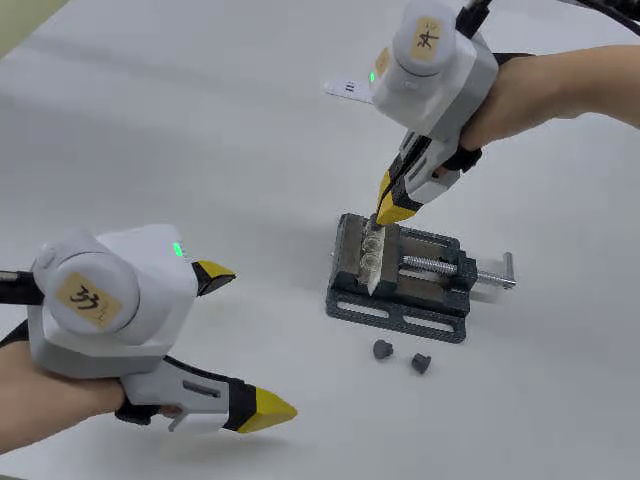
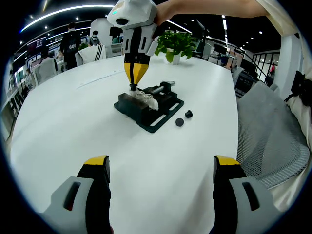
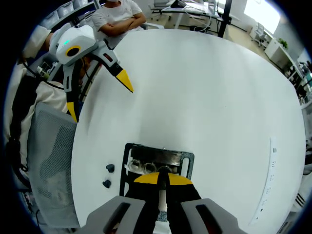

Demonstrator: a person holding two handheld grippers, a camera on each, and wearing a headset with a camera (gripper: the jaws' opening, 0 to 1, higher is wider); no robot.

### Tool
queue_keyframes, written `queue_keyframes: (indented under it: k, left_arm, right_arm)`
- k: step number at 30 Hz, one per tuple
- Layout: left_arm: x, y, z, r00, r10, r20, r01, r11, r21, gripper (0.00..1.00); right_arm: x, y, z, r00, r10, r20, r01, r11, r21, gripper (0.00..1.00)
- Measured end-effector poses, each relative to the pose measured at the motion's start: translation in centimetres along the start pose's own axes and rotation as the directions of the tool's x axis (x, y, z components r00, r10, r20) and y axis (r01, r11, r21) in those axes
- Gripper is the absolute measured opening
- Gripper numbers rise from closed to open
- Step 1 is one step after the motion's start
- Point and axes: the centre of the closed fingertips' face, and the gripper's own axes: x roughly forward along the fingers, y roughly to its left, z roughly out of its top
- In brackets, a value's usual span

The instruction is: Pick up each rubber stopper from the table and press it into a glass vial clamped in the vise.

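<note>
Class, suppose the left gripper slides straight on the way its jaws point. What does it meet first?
The left gripper would likely meet the nearer stopper, just before the vise. Bare table lies between. Its height is unclear, so it might pass over and reach the vise instead.

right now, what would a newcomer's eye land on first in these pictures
The right gripper, jaws together, points its yellow tips down onto the glass vials clamped in the dark vise. Two loose rubber stoppers lie apart on the white table near the vise's base. The left gripper hovers open at the head view's lower left, away from the vise.
</note>
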Motion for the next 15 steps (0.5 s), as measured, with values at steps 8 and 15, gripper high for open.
queue_keyframes:
  k: [8,15]
  left_arm:
    - [0.16,0.03,0.07,1.0,-0.002,-0.001,0.002,1.0,0.0,0.86]
    - [0.3,0.16,0.2,1.0,-0.002,-0.004,0.002,1.0,-0.002,0.86]
  right_arm:
    - [-0.16,0.03,-0.25,0.9996,0.026,0.006,-0.026,1.0,0.016,0.0]
    - [-0.26,0.41,-0.12,0.9998,0.021,0.005,-0.021,1.0,0.002,0.0]
